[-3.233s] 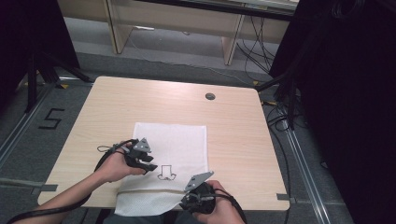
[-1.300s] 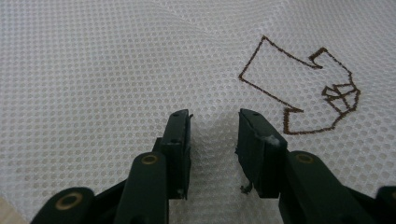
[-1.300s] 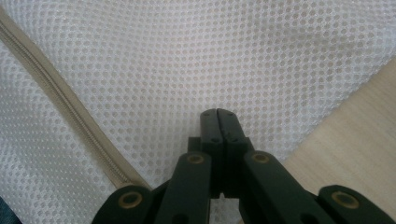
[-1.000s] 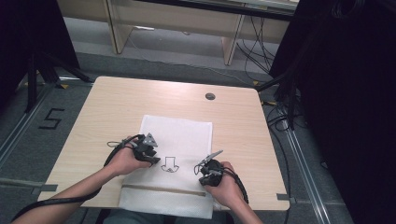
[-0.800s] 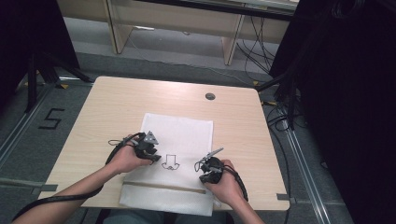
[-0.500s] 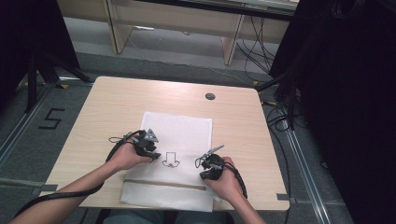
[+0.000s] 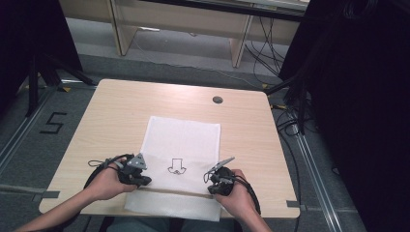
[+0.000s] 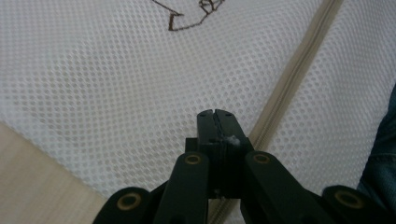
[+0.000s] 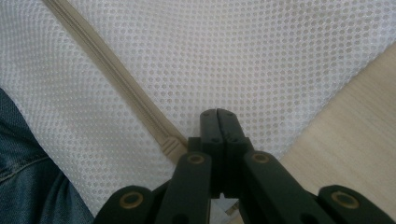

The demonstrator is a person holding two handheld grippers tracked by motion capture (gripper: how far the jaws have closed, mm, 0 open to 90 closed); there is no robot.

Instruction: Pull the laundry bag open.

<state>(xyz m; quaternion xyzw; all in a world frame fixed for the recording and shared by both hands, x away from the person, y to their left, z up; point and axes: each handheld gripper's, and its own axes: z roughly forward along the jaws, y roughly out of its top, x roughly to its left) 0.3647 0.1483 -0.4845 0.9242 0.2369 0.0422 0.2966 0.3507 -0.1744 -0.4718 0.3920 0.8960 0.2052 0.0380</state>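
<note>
Now the left gripper [image 7: 144,180] is sitting nearer and further left than half a second back, having slid off the printed arrow [image 7: 177,166] and down to the left end of the zipper [image 7: 169,192]. Its jaws have just been closing, and in the left gripper view they are pressing together right on the zipper [image 8: 289,88] line, with a small pale scrap showing at their tips. Whether that scrap is the pull tab or just mesh, I cannot tell.

Meanwhile the right gripper [image 7: 212,186] is keeping to its spot at the right end of the zipper, jaws together as before. In the right gripper view they are resting just beside the zipper's [image 9: 107,65] end stop, over the mesh; whether they are pinching cloth is not clear.

As for the white mesh bag [image 7: 181,140], it is lying flat on the near half of the desk [image 7: 121,111], its near edge hanging over the desk's near side, the zipper running left to right between the two hands.

So both ends of the zipper are looking pinned, and that is reading as the setup for running it along, one hand anchoring while the other is pulling.
</note>
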